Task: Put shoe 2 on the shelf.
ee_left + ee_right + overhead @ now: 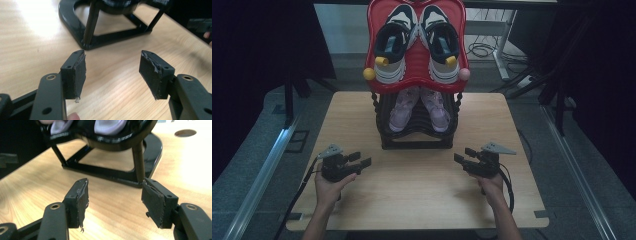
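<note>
1. The rack stands at the far middle of the table. It is a black two-tier shoe stand, and everything below is placed against it.
2. Its top tier is a red tray, tilted toward the person. It holds a pair of white and dark sneakers lying side by side with heels toward the person.
3. A yellow ball sits at the tray's near left corner and a pink ball at its near right corner.
4. On the lower tier, under the tray, lies a pair of pink shoes; in the right gripper view their pale soles show above the curved black shelf.
5. The left gripper is held in front of the rack, to its near left, just above the table. Its jaws stand wide apart with nothing between them, and its pads point at the rack's base.
6. The right gripper is held in front of the rack, to its near right, apart from it. Its jaws are also spread wide and hold nothing.
7. In the right gripper view the base lies just beyond the jaw tips, not touching them.
8. Each gripper is held by one hand; both are well apart from each other, one on each side of the rack's front.
</note>
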The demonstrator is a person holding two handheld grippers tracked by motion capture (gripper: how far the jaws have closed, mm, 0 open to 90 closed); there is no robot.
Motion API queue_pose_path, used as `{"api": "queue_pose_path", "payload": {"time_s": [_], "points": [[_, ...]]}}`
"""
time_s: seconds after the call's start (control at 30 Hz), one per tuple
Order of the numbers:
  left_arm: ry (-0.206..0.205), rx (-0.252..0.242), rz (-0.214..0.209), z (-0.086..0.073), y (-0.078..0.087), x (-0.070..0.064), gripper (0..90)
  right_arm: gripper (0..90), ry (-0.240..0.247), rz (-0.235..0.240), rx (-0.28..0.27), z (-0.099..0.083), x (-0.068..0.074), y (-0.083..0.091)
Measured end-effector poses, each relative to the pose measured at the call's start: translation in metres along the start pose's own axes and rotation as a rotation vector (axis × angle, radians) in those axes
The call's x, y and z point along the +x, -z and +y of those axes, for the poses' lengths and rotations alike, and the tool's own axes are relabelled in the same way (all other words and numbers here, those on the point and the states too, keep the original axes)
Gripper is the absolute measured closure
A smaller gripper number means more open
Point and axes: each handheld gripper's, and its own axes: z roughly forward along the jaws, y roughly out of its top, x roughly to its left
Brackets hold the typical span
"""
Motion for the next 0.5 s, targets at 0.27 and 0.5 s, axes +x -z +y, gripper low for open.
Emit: {"api": "queue_pose_path", "payload": {"time_s": [0.27, 0.5], "points": [[0.016, -0.013, 0.022, -0.0043, 0.0066, 0.0062, 38.4, 39.3, 0.009, -0.001, 0.009, -0.0043, 0.0011, -0.0025], [0.014, -0.02, 0.031, -0.0065, 0.0086, 0.0078, 38.4, 37.9, 0.021, -0.012, -0.002, -0.0077, 0.0065, 0.0043]]}}
